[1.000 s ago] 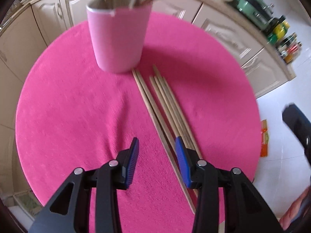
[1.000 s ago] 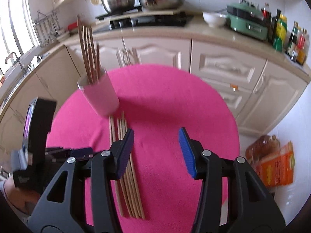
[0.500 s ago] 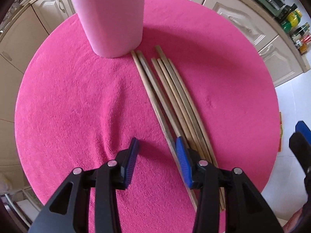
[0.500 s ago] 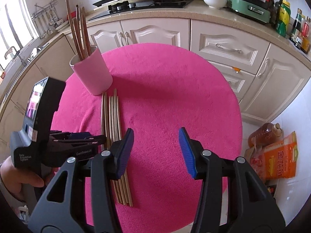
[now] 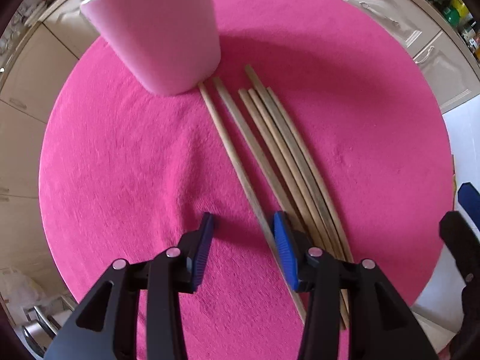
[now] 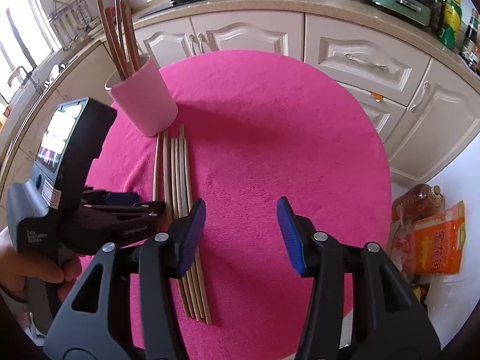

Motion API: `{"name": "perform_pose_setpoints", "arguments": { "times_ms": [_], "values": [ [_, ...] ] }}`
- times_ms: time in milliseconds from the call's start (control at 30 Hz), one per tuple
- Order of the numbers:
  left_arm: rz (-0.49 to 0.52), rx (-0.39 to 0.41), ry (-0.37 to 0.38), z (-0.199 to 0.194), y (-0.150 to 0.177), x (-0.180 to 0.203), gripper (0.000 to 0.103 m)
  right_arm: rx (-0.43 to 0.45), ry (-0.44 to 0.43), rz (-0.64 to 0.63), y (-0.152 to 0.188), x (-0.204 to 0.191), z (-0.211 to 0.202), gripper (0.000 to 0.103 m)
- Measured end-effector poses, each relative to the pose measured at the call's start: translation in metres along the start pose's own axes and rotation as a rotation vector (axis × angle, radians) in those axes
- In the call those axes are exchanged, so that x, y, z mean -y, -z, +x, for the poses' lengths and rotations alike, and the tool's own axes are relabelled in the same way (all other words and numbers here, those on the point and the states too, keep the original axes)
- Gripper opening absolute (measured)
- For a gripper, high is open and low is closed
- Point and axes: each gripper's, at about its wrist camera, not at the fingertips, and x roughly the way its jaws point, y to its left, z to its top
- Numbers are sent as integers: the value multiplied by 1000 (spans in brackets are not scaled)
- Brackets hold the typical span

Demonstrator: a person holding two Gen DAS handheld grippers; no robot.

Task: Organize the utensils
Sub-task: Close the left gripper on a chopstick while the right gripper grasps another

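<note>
Cloth [image 5: 120, 165], bright pink and round, covers the table under both grippers and carries everything that matters here. Ahead of the left gripper [image 5: 243, 249] and a little to its left stands the pink cup [image 5: 168, 36], which in the right wrist view already holds several darker sticks upright. From the cup's foot a row of six loose wooden chopsticks [image 5: 279, 150] runs back toward the tool, lying side by side on the cloth. The left gripper points down at their near ends with its jaws apart and nothing between the pads; the leftmost stick passes just beside the inner face of its right-hand finger [image 5: 283, 246], the other five under or beyond that finger. The right gripper [image 6: 240, 234] hangs with its jaws apart too, empty, the chopsticks at its left finger. I take this to be the approach to a pick-up: the left tool needs to shift slightly toward the sticks, straddle one or a pair, settle to the cloth, close, then lift and tip them into the cup.
</note>
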Motion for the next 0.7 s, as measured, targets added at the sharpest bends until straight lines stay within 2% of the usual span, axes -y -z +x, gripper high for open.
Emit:
{"name": "perform_pose_setpoints", "arguments": {
  "times_ms": [33, 100, 167, 267, 333, 400, 567, 700],
  "values": [
    [-2, 3, 9, 0, 0, 0, 40, -6, -1, -2, -1, -1, 2, 49],
    [38, 22, 18, -3, 3, -2, 29, -25, -11, -11, -3, -4, 7, 49],
    [60, 23, 26, -6, 11, -9, 14, -43, -22, -24, -6, -9, 13, 49],
    [59, -1, 65, -8, 14, -24, 6, -83, -47, -50, -12, -17, 27, 49],
    [66, -10, 79, -10, 17, -35, 6, -114, -69, -63, -15, -23, 38, 45],
    [60, -21, 73, -11, 20, -47, 6, -141, -91, -80, -19, -30, 47, 34],
    [11, -35, 163, -14, 17, -69, 6, -229, -114, -100, -27, -41, 76, 29],
    [1, -22, 186, -21, 5, -78, 6, -287, -95, -113, -32, -45, 91, 19]
  ]
}}
